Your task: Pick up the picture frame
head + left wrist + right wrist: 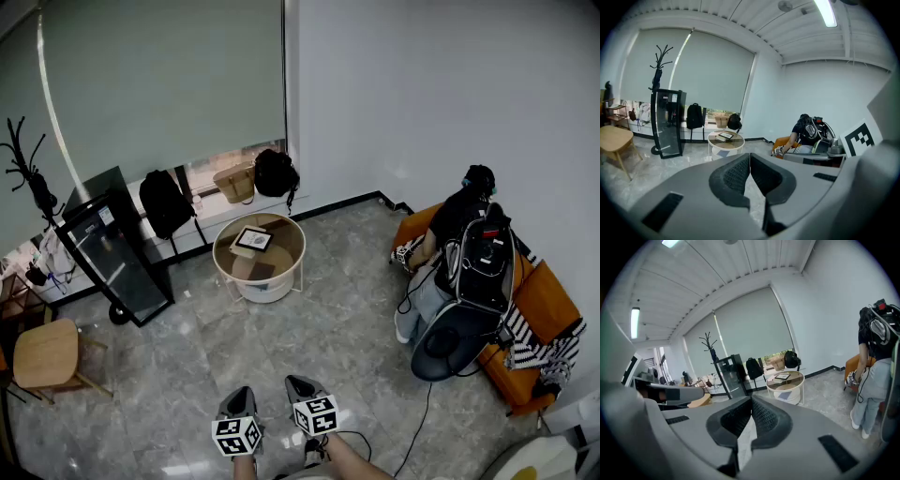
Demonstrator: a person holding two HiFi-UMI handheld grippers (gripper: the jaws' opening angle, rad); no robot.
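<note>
The picture frame (253, 240) lies flat on a round white side table (298, 253) near the window, far across the floor from me. It also shows small in the left gripper view (725, 136) and the right gripper view (782, 377). My left gripper (239, 394) and right gripper (299, 382) hang side by side at the bottom of the head view, both aimed toward the table. The left gripper (750, 155) has its pads pressed together with nothing between them. The right gripper (751, 399) is likewise shut and holds nothing.
A person (464, 253) bends over an orange sofa (536, 298) at the right. A dark glass-front cabinet (105, 251), a coat rack (28, 178) and a wooden stool (47, 354) stand at the left. Backpacks (164, 202) and a basket (234, 183) line the window wall.
</note>
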